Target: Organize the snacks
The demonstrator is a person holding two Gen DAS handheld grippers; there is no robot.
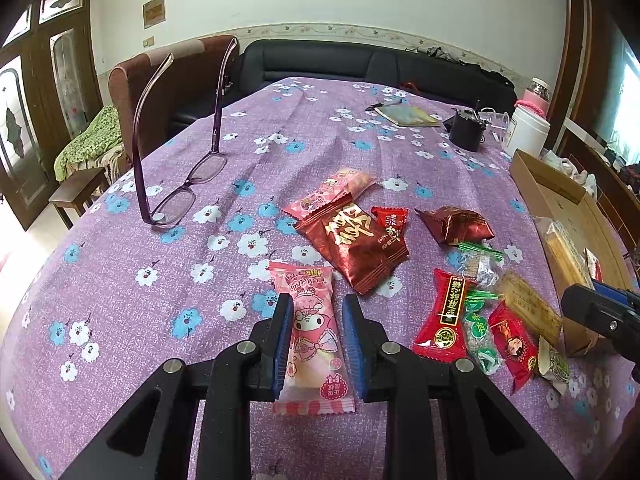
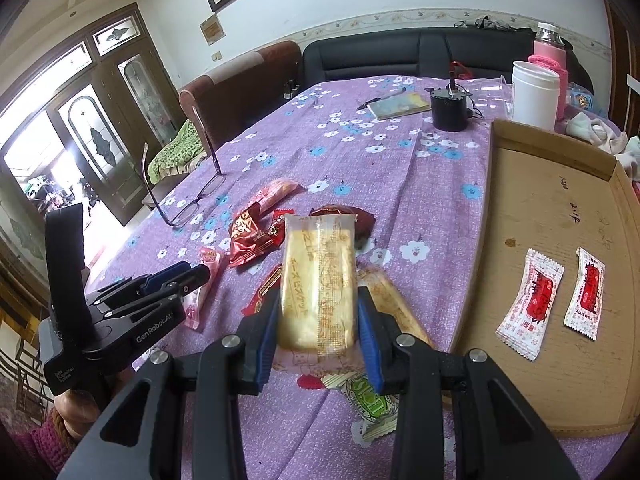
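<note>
- The right gripper is clamped across the lower half of a pale yellow biscuit bar in clear crinkly film and holds it raised above the purple flowered tablecloth, just left of the flat brown cardboard tray.
- The left gripper stands with its blue pads on either side of a pink cartoon-printed candy packet, lightly pinching its middle, near the front of the table.
- Handling, as a judgement: both packets look light. The film is probably slippery and the biscuit inside brittle, so a gentle squeeze across the width suits it better than a hard one. The pink packet seems soft and puffy, best taken at its middle.
- The right wrist view alone shows the tray floor, where two small white sachets with red labels lie well apart from the loose pile.
- The left wrist view alone lays out the pile clearly: a large dark red foil packet in the middle, and smaller red and green wrapped sweets to the right.
- Purple-framed spectacles rest upside down at the far left.
</note>
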